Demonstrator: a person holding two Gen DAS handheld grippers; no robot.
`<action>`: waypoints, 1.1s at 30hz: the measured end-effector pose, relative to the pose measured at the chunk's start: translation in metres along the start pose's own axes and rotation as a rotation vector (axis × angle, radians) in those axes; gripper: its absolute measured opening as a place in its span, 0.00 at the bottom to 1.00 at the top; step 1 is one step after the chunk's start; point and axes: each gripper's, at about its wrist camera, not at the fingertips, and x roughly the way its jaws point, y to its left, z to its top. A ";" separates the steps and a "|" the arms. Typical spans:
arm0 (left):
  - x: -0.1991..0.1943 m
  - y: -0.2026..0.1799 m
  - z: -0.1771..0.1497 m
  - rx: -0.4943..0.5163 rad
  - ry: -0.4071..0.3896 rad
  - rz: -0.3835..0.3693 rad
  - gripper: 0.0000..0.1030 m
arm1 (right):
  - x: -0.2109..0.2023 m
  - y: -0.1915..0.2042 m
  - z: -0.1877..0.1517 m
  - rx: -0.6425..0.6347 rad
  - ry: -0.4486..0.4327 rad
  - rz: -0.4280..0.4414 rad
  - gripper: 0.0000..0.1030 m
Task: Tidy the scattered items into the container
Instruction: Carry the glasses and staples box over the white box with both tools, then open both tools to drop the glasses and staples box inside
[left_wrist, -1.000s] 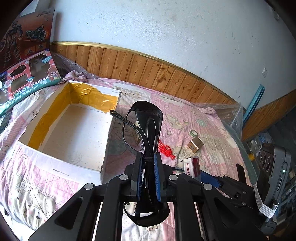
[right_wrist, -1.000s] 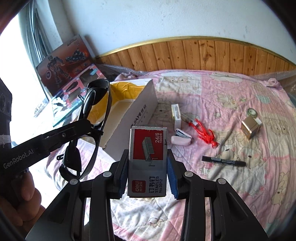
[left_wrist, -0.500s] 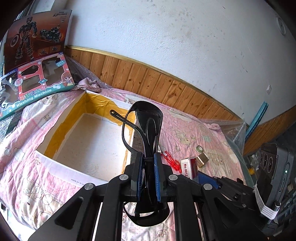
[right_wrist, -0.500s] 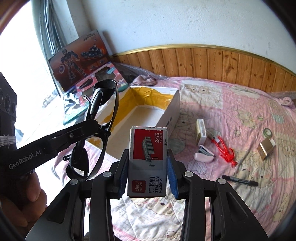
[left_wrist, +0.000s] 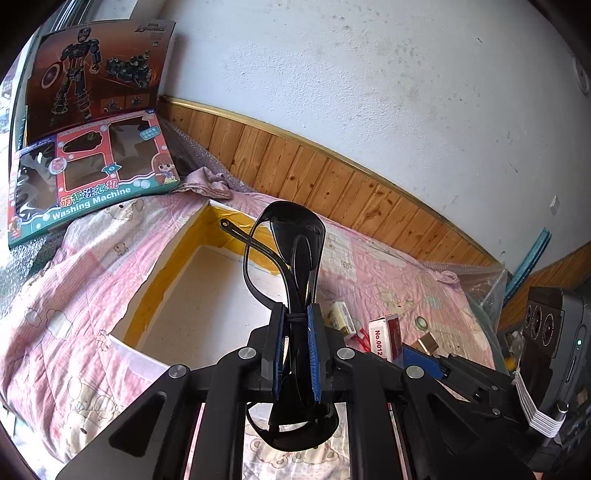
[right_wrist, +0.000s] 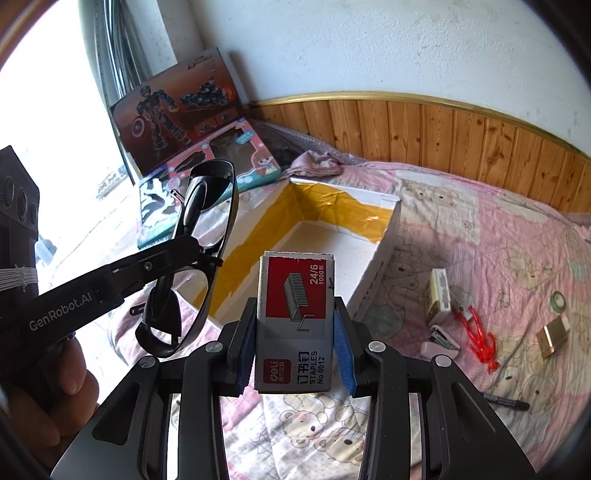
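Left gripper (left_wrist: 294, 334) clamped on sunglasses (left_wrist: 291, 258) at bridge: light, scratch-prone, likely to pivot. Right gripper (right_wrist: 295, 339) clamped on staple box (right_wrist: 295, 314): stiff, flat-sided, secure. Open box (right_wrist: 332, 236) just beyond.

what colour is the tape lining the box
Yellow tape lines the cardboard box; right wrist view shows it best.

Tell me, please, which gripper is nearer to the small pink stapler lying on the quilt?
The right. The right gripper, shut on the staple box, hangs just left of the pink stapler. The left gripper, holding the sunglasses, sits farther off, beyond the open cardboard box.
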 end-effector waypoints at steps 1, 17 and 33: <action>0.002 0.003 0.003 -0.002 0.000 0.002 0.12 | 0.004 0.001 0.003 -0.003 0.003 0.003 0.38; 0.074 0.031 0.047 -0.016 0.092 0.043 0.12 | 0.073 -0.019 0.056 -0.024 0.078 0.034 0.38; 0.184 0.065 0.062 -0.034 0.299 0.142 0.12 | 0.171 -0.054 0.089 -0.092 0.225 0.030 0.38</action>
